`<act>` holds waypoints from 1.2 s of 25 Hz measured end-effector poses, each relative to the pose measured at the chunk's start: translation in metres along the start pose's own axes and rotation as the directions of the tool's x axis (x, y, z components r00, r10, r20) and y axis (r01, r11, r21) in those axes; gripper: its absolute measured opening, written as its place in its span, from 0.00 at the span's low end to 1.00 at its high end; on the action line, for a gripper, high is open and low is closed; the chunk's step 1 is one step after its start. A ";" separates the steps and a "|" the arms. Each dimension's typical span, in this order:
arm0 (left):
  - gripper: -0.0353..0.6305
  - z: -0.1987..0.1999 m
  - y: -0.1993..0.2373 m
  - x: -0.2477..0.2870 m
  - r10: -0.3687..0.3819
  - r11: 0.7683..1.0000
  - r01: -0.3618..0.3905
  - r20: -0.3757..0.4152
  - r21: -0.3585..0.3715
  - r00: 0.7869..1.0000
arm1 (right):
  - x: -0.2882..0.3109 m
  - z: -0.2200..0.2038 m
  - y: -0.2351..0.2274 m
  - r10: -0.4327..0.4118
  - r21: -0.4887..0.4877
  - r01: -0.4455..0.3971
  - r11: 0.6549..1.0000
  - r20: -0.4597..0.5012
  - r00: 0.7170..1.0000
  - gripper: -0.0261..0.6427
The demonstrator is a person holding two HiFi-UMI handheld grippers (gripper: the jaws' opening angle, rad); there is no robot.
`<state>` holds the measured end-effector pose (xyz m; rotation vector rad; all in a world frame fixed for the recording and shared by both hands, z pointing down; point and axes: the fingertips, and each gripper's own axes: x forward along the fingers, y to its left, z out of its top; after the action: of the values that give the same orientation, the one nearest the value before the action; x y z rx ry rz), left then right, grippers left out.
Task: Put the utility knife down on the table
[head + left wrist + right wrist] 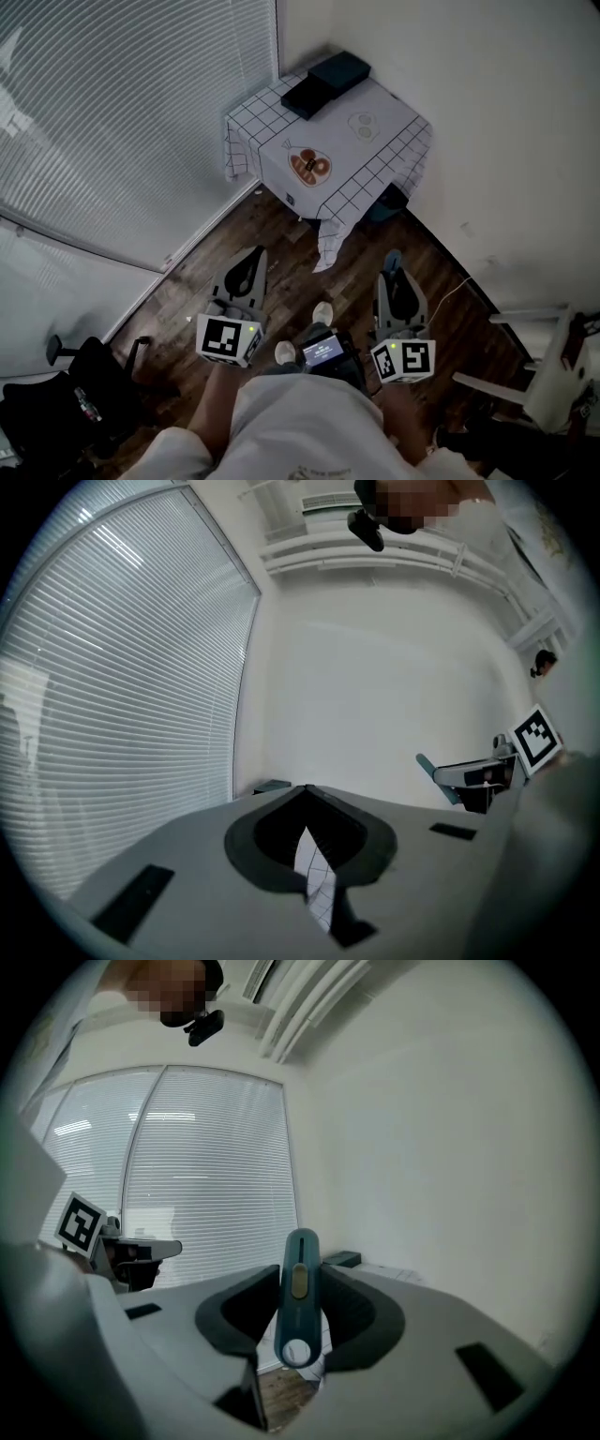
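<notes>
A teal utility knife (298,1297) with a yellow slider stands between the jaws of my right gripper (302,1277), which is shut on it. In the head view the knife (392,260) sticks forward out of the right gripper (394,277), over the wooden floor and short of the table (375,141). The table wears a white checked cloth and stands in the room's corner ahead. My left gripper (250,260) is level with the right one, and its jaws (307,791) meet at the tip with nothing in them.
Two dark flat boxes (325,82) lie at the table's far corner, with a brown drawing (309,166) on the cloth. Window blinds run along the left and a white wall along the right. A black chair (84,394) is at the lower left and a white rack (553,366) at the lower right.
</notes>
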<state>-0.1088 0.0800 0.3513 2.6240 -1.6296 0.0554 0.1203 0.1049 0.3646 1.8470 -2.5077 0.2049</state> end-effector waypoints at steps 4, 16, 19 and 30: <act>0.06 0.013 0.010 0.034 0.034 0.999 -0.034 -0.002 0.019 0.999 | 0.044 0.013 -0.015 0.049 -0.010 -0.049 0.999 0.006 0.999 0.25; 0.06 0.015 0.011 0.112 0.075 0.997 -0.075 -0.007 0.032 0.997 | 0.120 0.018 -0.065 0.127 0.000 -0.127 0.992 -0.025 0.992 0.25; 0.06 0.015 0.014 0.124 0.075 0.996 -0.074 -0.023 0.049 0.997 | 0.131 0.018 -0.070 0.133 -0.001 -0.133 0.991 -0.036 0.991 0.25; 0.06 -0.001 0.039 0.177 0.036 0.999 -0.034 -0.066 0.025 0.997 | 0.184 0.002 -0.086 0.085 -0.010 -0.086 0.996 -0.093 0.992 0.25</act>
<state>-0.0650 -0.0958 0.3637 2.5813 -1.6638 0.1623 0.1471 -0.0952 0.3881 1.6856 -2.5212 0.2676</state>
